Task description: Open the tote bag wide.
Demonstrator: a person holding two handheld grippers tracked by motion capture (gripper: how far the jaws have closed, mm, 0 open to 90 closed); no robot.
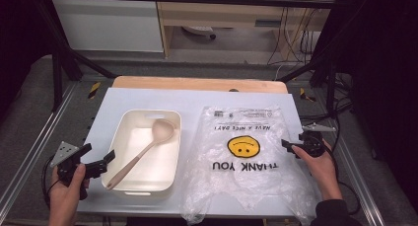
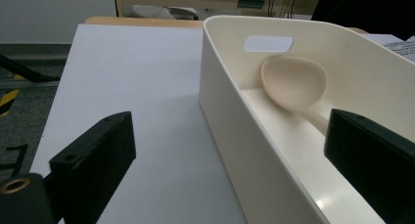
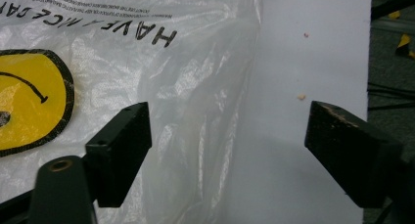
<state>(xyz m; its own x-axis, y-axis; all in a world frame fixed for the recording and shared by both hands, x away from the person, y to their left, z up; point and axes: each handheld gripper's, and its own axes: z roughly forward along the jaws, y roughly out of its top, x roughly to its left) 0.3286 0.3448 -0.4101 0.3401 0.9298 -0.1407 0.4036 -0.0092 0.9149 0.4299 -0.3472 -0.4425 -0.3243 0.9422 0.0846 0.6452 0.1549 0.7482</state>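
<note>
Over on the right side of the white table [image 1: 148, 95], the right gripper [image 3: 227, 150] has its jaws spread wide with nothing pinched, straddling the plastic bag [image 3: 122, 87] edge, which runs lengthwise away from it. I reckon that hand takes it. The left gripper [image 2: 230, 150] sits open beside the tub [image 2: 230, 136] with the spoon [image 2: 293, 84].

light falls from above onto the white tabletop [image 1: 197, 100], bright against dark surroundings. the plastic bag [image 1: 246, 157] beside the tub [image 1: 148, 152] shows soft glare on its creases. the high view is slightly soft; close jaws look blurred.
</note>
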